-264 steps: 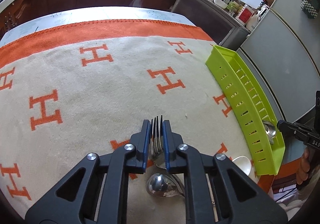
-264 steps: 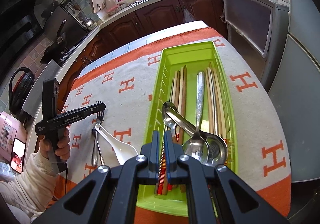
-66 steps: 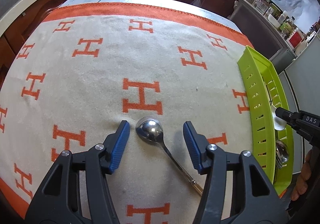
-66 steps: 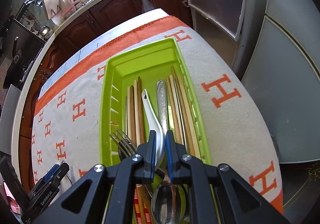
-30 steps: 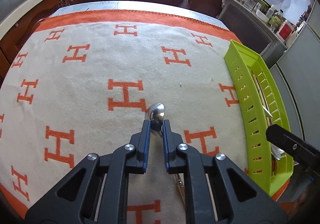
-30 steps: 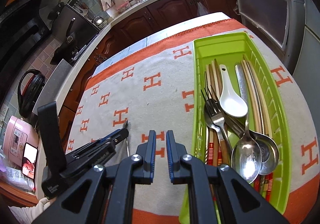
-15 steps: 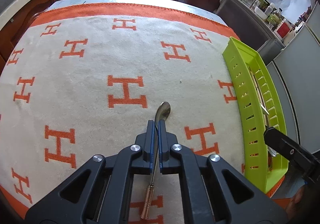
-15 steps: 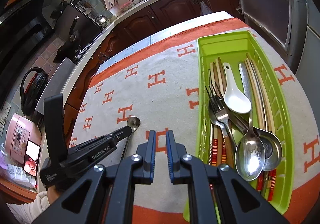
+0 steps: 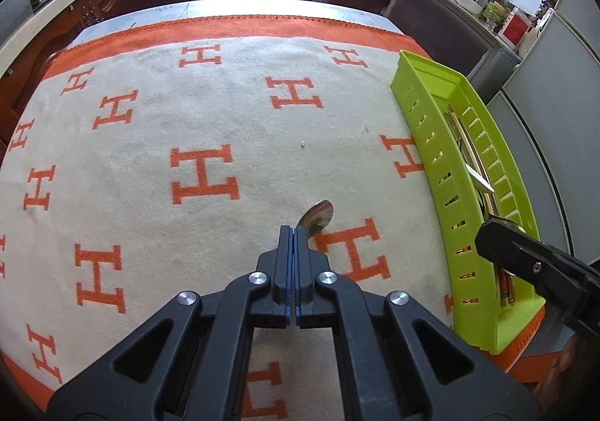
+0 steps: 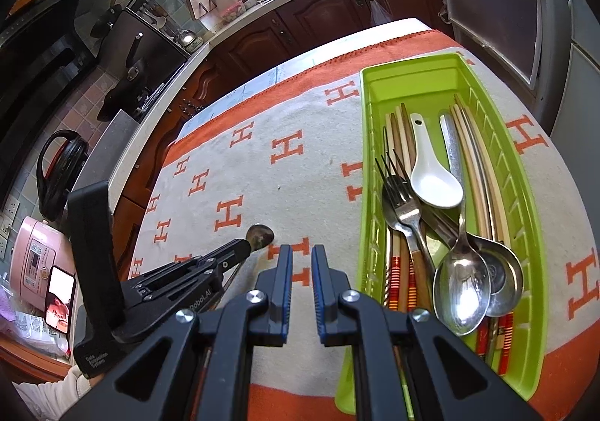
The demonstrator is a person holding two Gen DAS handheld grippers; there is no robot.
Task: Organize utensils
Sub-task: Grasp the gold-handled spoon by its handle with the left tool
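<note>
- Spoon (image 9: 318, 219): thin, stiff, slippery metal, clamped at its neck by the left tongs (image 9: 293, 233), bowl toward 1 o'clock.
- Right tongs (image 10: 301, 252): narrowly parted, nothing held.
- Green tray (image 9: 423, 121): at 3 o'clock.

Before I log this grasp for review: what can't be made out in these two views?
- Spoon handle: left wrist view, hidden behind the shut left gripper; only the bowl shows.
- Tray contents: left wrist view, mostly hidden by its slotted wall.
- Chopsticks, lower ends: right wrist view, buried under the fork and spoons.
</note>
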